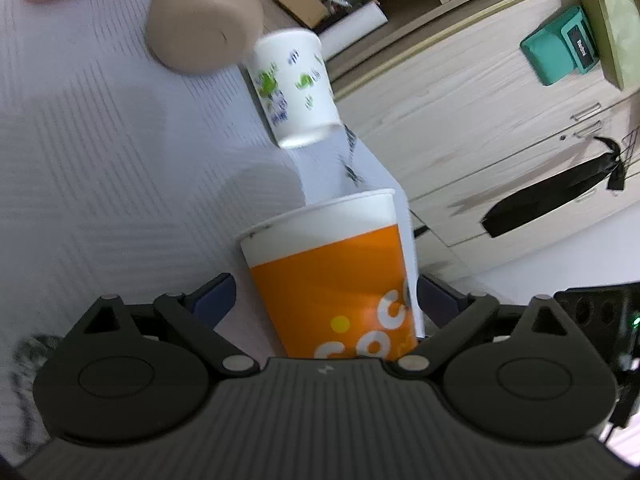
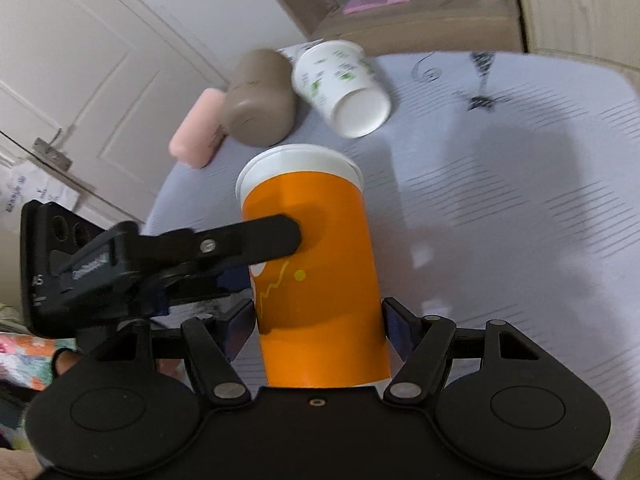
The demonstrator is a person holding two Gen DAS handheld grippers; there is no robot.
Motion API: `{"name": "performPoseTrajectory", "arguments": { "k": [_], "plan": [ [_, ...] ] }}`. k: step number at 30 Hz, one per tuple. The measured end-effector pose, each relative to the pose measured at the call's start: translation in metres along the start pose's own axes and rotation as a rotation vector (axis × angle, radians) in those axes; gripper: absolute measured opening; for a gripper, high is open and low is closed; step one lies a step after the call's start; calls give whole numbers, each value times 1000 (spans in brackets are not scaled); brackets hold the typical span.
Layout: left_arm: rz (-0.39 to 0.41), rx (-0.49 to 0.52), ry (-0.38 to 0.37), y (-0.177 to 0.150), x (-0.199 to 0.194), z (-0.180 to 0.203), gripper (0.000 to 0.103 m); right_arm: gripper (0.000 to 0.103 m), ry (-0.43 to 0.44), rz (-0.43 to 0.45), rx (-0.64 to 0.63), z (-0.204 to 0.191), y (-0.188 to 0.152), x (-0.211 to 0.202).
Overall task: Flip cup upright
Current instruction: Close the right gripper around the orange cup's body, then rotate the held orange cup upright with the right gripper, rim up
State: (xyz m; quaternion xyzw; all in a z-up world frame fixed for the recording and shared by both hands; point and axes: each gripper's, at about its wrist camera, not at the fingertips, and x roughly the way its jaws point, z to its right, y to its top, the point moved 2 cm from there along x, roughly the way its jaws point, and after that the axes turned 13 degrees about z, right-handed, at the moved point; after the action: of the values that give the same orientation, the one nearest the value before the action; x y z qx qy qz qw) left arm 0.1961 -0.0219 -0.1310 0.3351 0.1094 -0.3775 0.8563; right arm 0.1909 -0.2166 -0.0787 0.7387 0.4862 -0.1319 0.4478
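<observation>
An orange paper cup with a white rim [image 1: 332,280] [image 2: 316,280] sits between the fingers of both grippers. My left gripper [image 1: 326,300] has its blue pads on the cup's two sides. My right gripper [image 2: 318,324] also has its pads against the cup's sides, nearer its base. In the right wrist view one finger of the left gripper [image 2: 256,240] presses the cup's upper left side. The cup is held above the grey-white tablecloth [image 2: 520,200], rim pointing away from both cameras.
A white paper cup with green print [image 1: 294,88] [image 2: 344,88] lies on its side on the cloth. A brown cup [image 1: 204,20] [image 2: 260,100] and a pink block [image 2: 196,134] lie beside it. A wooden cabinet [image 1: 480,120] stands past the table edge.
</observation>
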Motion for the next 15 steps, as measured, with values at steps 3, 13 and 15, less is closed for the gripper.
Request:
{"name": "performPoseTrajectory", "arguments": {
  "k": [3,13,15],
  "plan": [
    [-20,-39,-25,2,-3,-9,83,74,4,-12,-13,-5,0,9],
    [-17,2,-48,3,-5,-7,79,74,-15,14,-125,-14,-7,7],
    [-6,33,-63,4,-10,-2,79,74,-10,38,-180,-20,-10,2]
  ]
}}
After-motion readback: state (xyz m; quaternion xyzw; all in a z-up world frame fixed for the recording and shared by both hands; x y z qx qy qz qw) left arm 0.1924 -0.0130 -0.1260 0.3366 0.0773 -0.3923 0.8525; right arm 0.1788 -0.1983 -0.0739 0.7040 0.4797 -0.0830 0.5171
